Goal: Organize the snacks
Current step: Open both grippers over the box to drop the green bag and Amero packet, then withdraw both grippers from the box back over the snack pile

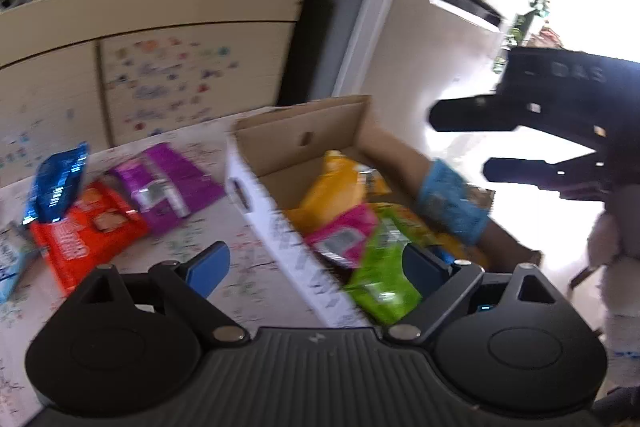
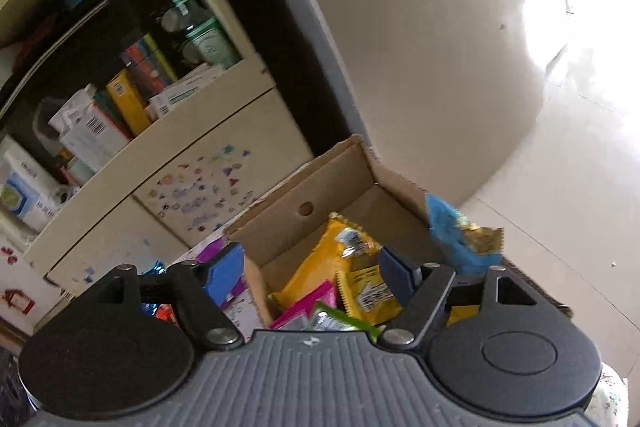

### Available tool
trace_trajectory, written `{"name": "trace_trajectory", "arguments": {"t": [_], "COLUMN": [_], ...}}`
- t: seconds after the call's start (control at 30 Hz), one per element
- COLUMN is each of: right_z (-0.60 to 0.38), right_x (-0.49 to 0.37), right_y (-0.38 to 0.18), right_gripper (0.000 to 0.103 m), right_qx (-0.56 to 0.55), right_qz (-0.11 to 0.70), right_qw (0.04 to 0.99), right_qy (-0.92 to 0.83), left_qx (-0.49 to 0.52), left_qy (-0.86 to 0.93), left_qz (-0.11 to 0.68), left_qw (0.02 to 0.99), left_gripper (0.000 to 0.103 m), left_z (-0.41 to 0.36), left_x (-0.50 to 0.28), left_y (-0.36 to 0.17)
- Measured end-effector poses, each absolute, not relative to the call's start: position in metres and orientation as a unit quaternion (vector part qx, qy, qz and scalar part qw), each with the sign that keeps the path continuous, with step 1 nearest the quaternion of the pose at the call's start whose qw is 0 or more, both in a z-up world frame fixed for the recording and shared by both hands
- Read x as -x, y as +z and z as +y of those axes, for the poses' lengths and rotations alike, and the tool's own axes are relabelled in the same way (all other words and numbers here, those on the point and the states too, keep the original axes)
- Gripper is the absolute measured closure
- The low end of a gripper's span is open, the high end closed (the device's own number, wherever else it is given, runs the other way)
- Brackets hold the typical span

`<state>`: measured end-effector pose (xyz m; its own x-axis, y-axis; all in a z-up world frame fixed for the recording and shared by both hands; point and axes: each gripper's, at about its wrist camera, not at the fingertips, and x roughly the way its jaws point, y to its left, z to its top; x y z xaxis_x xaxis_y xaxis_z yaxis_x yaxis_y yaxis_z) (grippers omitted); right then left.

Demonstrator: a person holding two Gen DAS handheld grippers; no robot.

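Left gripper [image 1: 316, 263] fingers spread, empty, over near box wall. Right gripper [image 2: 312, 273] fingers also apart, empty. Cardboard box [image 1: 304, 131] holds yellow, pink, green, light-blue packets. Red, purple, blue packets [image 1: 86, 223] loose on worktop, left.

A home: cluttered shelf [image 2: 132, 95], sticker-covered cabinet [image 1: 160, 83], fridge [image 2: 420, 67]

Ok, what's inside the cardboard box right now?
The cardboard box holds yellow, pink, green and blue snack packets. Anything beneath them is covered.
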<state>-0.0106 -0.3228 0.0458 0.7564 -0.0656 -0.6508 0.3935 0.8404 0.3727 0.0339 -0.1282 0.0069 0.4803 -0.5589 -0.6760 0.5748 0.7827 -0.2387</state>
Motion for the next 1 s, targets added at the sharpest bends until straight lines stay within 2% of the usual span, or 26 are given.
{"name": "trace_trajectory", "arguments": {"t": [0.5,1.0], "right_z": [-0.28,-0.231], "right_x": [-0.012,-0.035], "right_y": [0.036,0.01], "right_gripper": [0.019,0.018], "right_qx": [-0.226,-0.214], "right_qz": [0.363,0.412], "right_qw": [0.901,0.886], "right_qy": [-0.072,-0.022], "left_qx": [-0.025,0.029], "left_qy": [-0.211,-0.15], "left_qz": [0.397,0.387], "left_qw": [0.893,0.909], "left_gripper": [0.01,0.01], "left_z": [-0.049,-0.008], "left_x": [-0.082,-0.162], "left_y": [-0.002,-0.026]}}
